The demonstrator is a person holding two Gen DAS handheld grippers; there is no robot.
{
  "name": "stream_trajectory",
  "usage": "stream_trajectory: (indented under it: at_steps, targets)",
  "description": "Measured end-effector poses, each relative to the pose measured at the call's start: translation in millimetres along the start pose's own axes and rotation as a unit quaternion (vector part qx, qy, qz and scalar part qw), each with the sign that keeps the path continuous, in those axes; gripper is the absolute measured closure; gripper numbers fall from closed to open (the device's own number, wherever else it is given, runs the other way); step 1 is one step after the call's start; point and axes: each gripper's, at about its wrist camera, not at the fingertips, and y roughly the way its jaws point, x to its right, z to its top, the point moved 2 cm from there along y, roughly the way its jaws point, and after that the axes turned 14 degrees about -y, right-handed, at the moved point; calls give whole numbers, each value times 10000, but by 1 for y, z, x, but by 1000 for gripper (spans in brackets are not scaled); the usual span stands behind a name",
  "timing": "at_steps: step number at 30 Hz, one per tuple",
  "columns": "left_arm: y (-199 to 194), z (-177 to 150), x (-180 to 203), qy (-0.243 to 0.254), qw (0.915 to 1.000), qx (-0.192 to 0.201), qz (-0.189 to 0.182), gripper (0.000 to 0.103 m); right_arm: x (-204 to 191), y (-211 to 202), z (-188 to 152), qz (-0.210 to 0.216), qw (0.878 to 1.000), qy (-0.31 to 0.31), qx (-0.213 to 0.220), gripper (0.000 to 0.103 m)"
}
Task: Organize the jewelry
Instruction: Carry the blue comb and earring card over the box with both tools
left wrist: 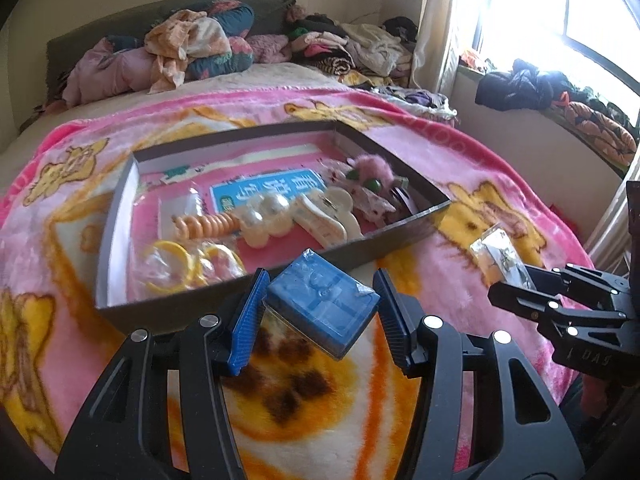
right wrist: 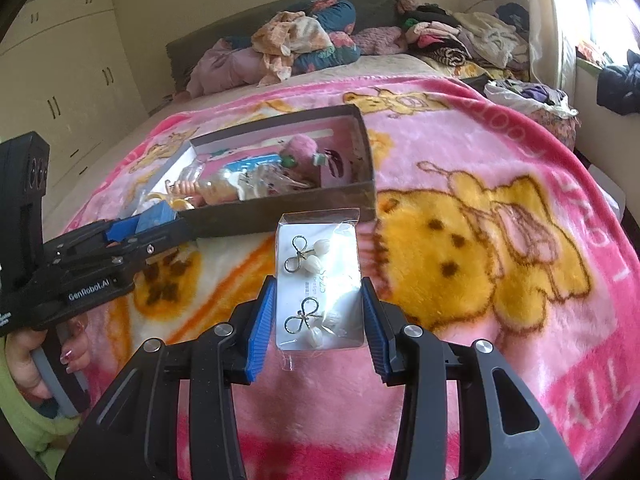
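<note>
blue box (left wrist: 322,312): small, wrapped in clear film, sits tilted between the blue pads of the left gripper (left wrist: 320,312), lifted off the blanket, just in front of the tray's near wall.
left gripper: clamped on the blue box, both pads pressing its sides; in the right wrist view it enters from the left (right wrist: 138,226), held by a hand (right wrist: 48,364) with painted nails and a green sleeve.
earring card (right wrist: 320,280): white card in a clear sleeve carrying two pairs of looped wire earrings with pale beads; it stands upright between the right gripper's pads, above the blanket.
right gripper (right wrist: 319,312): closed on the lower half of the earring card; in the left wrist view it shows at the right edge (left wrist: 516,280).
tray (left wrist: 360,254): shallow dark-walled box on the bed, beyond both grippers; holds yellow bangles (left wrist: 176,266), an orange coiled tie (left wrist: 206,226), a pearl piece (left wrist: 266,216), a cream hair claw (left wrist: 324,216) and a pink fluffy item (left wrist: 370,170).
blanket (right wrist: 460,184): pink fleece with yellow bear prints, under everything.
background: heaped clothes (left wrist: 192,44) at the bed's head, a bright window (left wrist: 560,8) on the right.
</note>
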Motion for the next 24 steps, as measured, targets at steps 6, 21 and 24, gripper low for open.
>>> stream_trajectory:
  at_steps: [6,21,24]
  targets:
    - [-7,14,-18,-161,9997,186,92,58,-14,4,18,74,9998,-194,65,63]
    - [-13,42,-65,-484,9970,484,349,58,-43,33,71,254,9978,-597,144,63]
    - [-12,49,-72,-488,9966,532,406,58,-47,40,81,269,9973,-663,169,63]
